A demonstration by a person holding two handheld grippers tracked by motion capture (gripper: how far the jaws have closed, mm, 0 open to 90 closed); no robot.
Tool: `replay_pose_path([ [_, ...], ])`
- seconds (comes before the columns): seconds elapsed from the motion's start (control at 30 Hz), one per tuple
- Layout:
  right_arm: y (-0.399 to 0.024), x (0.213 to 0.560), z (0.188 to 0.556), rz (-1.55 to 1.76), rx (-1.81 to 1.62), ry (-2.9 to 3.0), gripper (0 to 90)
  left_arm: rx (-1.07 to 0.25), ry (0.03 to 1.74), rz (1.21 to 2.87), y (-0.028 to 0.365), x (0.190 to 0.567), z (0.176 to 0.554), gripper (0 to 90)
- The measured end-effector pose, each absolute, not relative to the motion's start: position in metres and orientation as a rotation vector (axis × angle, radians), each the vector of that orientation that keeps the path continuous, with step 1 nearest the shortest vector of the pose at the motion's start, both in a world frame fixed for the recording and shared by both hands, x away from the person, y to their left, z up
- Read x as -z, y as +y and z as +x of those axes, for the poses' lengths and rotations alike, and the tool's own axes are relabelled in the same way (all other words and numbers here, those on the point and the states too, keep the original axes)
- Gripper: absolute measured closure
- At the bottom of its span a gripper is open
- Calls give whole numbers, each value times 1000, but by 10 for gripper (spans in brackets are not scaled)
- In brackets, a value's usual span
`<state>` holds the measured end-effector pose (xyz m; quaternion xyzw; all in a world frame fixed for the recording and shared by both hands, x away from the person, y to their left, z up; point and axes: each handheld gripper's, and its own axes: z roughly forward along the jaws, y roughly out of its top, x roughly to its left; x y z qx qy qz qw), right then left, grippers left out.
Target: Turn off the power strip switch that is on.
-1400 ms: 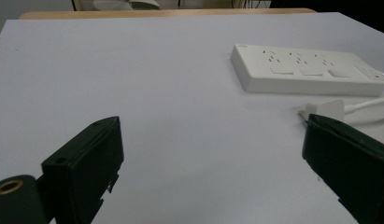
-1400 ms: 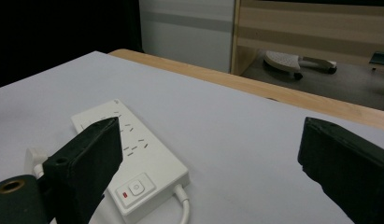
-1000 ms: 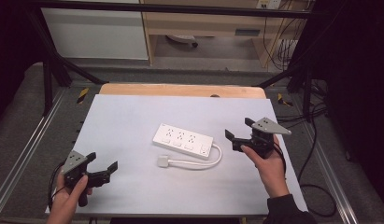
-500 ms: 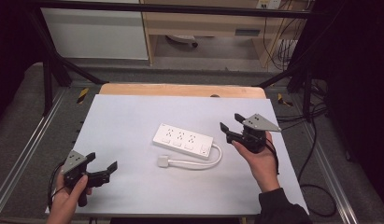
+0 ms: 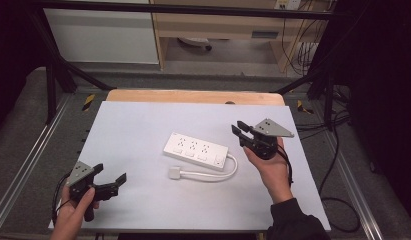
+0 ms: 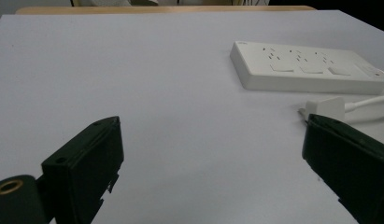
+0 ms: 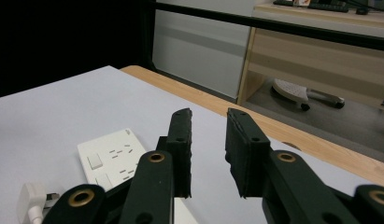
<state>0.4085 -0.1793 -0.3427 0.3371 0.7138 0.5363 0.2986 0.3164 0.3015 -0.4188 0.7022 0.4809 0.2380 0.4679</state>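
Observation:
A white power strip (image 5: pixel 195 150) lies flat in the middle of the white table top (image 5: pixel 143 120). Its cable (image 5: pixel 232 171) loops round to a white plug (image 5: pixel 174 173) in front of it. My right gripper (image 5: pixel 238 126) hovers just past the strip's right end, its jaws a narrow gap apart with nothing between them. In the right gripper view the strip (image 7: pixel 112 158) and plug (image 7: pixel 31 198) lie low at the left of the gripper (image 7: pixel 208 114). My left gripper (image 5: pixel 110 172) is wide open near the front left of the table. From the left gripper (image 6: pixel 210 122) the strip (image 6: pixel 311 70) lies ahead to the right.
A wooden strip (image 5: pixel 193 96) runs along the table's far edge. Metal rails (image 5: pixel 23 170) flank the table on both sides. Cables (image 5: pixel 338 200) trail on the floor at the right. A cabinet (image 5: pixel 103 35) and a desk (image 5: pixel 228 25) stand beyond the table.
My right gripper has moved left, closer to the power strip's right end. The left gripper has hardly shifted.

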Motion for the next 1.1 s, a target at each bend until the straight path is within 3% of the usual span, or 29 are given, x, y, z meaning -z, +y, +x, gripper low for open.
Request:
replay_pose_path([
  [0.43,-171,351,410,881,-1474,1896,849,-588,1188,1698,299,418,321,53],
  [1.1,-149,367,410,858,-1478,1970,889,-563,1144,1710,295,416,317,52],
])
